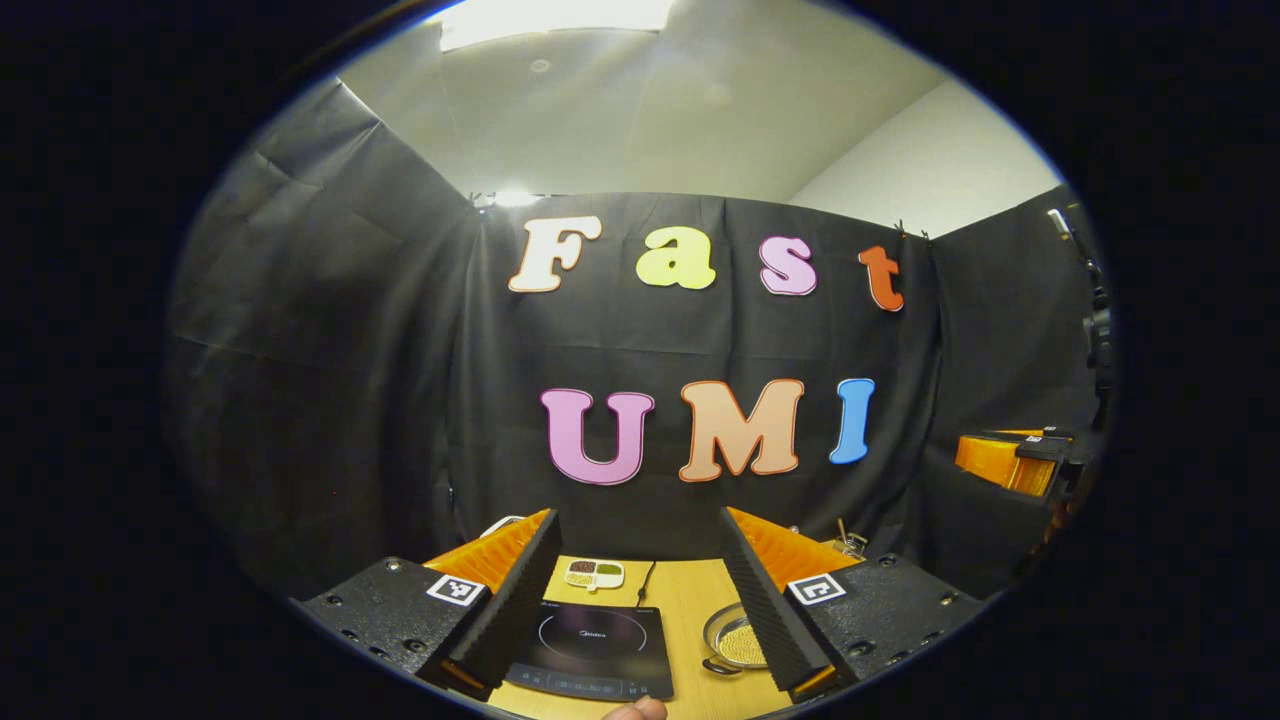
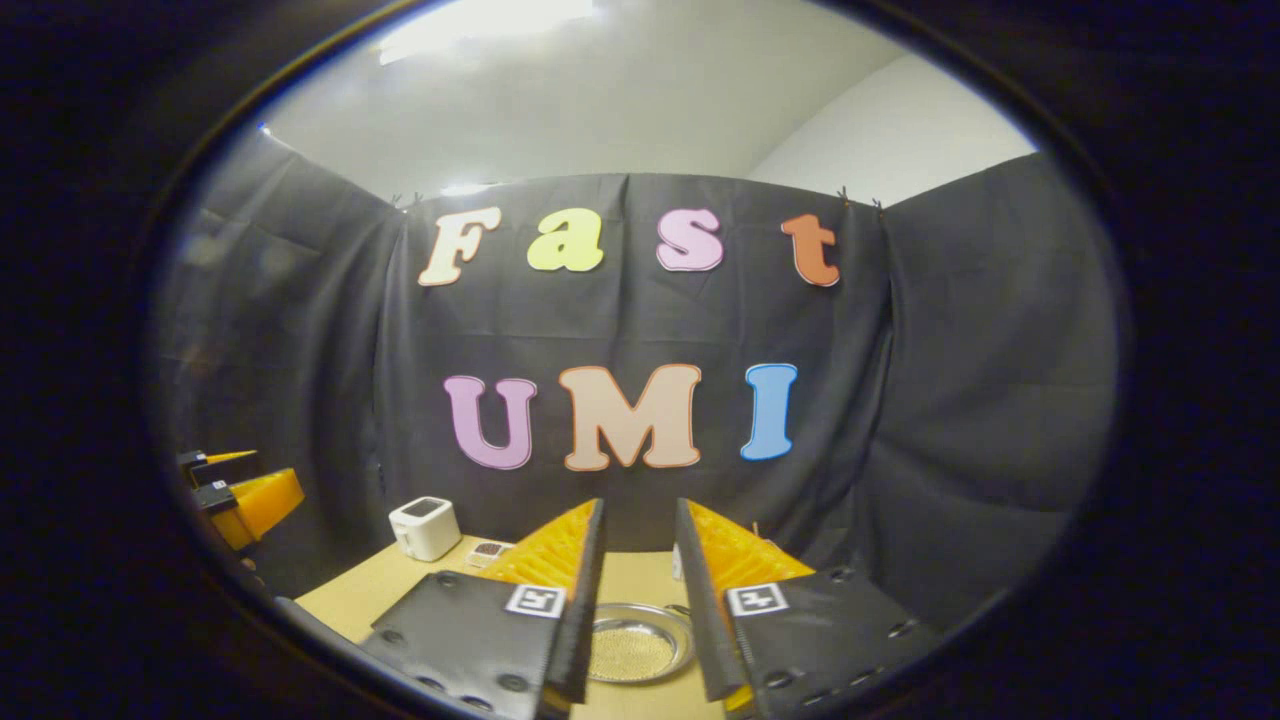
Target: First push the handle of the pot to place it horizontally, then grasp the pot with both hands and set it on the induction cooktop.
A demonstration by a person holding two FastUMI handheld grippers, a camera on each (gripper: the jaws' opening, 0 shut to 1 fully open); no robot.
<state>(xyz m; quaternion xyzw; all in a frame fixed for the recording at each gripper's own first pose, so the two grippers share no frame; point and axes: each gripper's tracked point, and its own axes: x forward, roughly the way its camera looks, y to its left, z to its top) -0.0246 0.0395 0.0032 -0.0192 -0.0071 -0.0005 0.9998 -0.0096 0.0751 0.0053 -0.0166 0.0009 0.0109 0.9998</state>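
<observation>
Shiny round metal pot (image 2: 638,648), glossy black glass induction cooktop (image 1: 592,650), matt pale wooden table (image 1: 690,600).

The pot (image 1: 738,640) is a shallow, round metal pan holding a bed of small yellowish grains, sitting upright on the wooden table just right of the induction cooktop (image 1: 592,648). A dark handle seems to jut from its near rim, though it is partly hidden. The cooktop is a flat black slab with a ring marking, lying bare.
</observation>
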